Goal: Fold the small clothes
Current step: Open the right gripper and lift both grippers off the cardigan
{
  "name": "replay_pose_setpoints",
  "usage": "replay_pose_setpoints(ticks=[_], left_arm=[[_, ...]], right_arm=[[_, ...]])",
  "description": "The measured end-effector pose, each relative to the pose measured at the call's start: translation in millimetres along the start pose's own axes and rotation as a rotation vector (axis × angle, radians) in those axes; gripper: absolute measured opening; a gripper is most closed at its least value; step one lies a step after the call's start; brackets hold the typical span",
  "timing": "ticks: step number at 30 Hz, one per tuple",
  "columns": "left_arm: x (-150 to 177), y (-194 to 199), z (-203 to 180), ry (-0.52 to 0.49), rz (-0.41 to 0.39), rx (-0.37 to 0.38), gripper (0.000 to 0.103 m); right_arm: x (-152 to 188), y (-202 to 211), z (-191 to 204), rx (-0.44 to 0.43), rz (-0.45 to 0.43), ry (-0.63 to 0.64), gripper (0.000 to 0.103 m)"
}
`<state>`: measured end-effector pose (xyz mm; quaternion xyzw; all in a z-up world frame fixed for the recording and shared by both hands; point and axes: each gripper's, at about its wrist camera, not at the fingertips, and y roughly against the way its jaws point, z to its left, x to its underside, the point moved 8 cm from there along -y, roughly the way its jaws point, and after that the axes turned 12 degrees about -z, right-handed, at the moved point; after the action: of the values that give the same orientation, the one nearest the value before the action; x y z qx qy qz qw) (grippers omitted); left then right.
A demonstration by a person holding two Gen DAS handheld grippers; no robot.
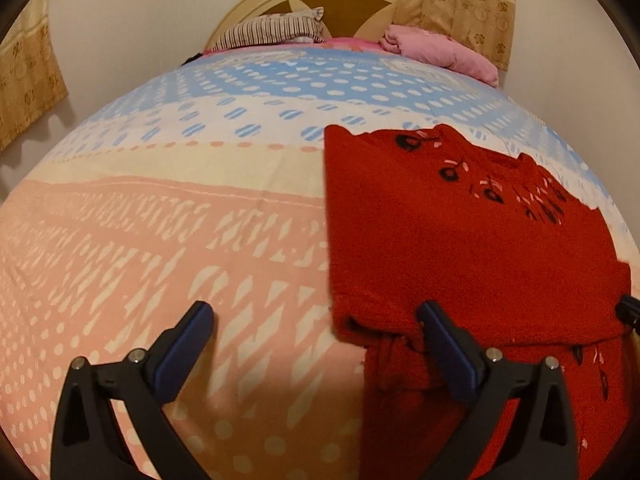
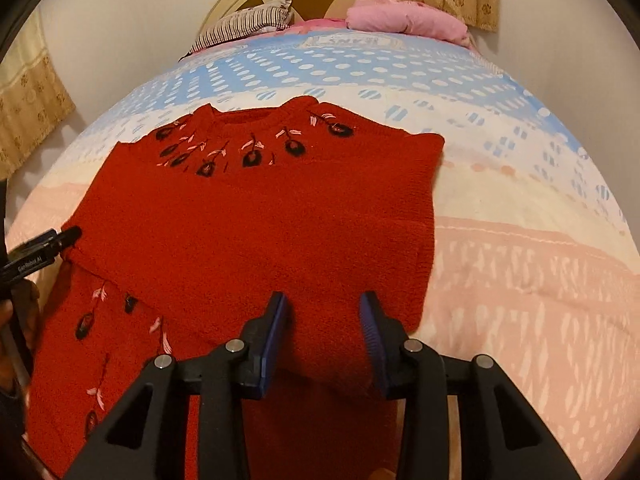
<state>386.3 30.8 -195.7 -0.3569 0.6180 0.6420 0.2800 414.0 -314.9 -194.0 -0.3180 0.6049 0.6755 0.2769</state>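
Sweater (image 2: 256,220) lies half folded on bedsheet (image 1: 160,240); left gripper (image 1: 316,320) and right gripper (image 2: 324,312) hang open, empty; next probably grasping the near hem.

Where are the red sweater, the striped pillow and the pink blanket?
red sweater (image 2: 260,220): right wrist view, plain knit middle.
striped pillow (image 1: 272,30): left wrist view, its striped front.
pink blanket (image 2: 404,20): right wrist view, its folded bulk.

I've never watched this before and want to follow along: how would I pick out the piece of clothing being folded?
Start at the bed with its pink, cream and blue patterned sheet. On the pink end nearest the cameras lies a red knitted sweater, partly folded. Unlike the plain pink bedding by the headboard, it has dark embroidered flowers around the neckline.
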Motion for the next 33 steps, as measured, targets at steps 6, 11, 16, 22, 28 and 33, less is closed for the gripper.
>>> replay_pose_setpoints(ticks=[6,11,16,22,28,33], left_arm=[[0,3,2,0.004,-0.012,0.003,0.103],[-2,9,-3,-0.033,-0.044,-0.017,0.103],[-5,16,-6,-0.059,-0.071,-0.021,0.103],[-2,18,-11,-0.095,-0.067,-0.033,0.103],[-3,21,-13,-0.113,-0.075,-0.042,0.103],[-1,26,-14,-0.118,-0.076,-0.039,0.103]], right_arm=[[1,-1,-2,0.013,-0.068,-0.032,0.038],[3,0,-2,0.013,-0.089,-0.032,0.038],[4,-1,-1,0.032,-0.088,-0.017,0.04],[5,0,-2,0.017,-0.101,-0.031,0.04],[5,0,-2,0.016,-0.104,-0.032,0.04],[5,0,-2,0.018,-0.102,-0.029,0.04]])
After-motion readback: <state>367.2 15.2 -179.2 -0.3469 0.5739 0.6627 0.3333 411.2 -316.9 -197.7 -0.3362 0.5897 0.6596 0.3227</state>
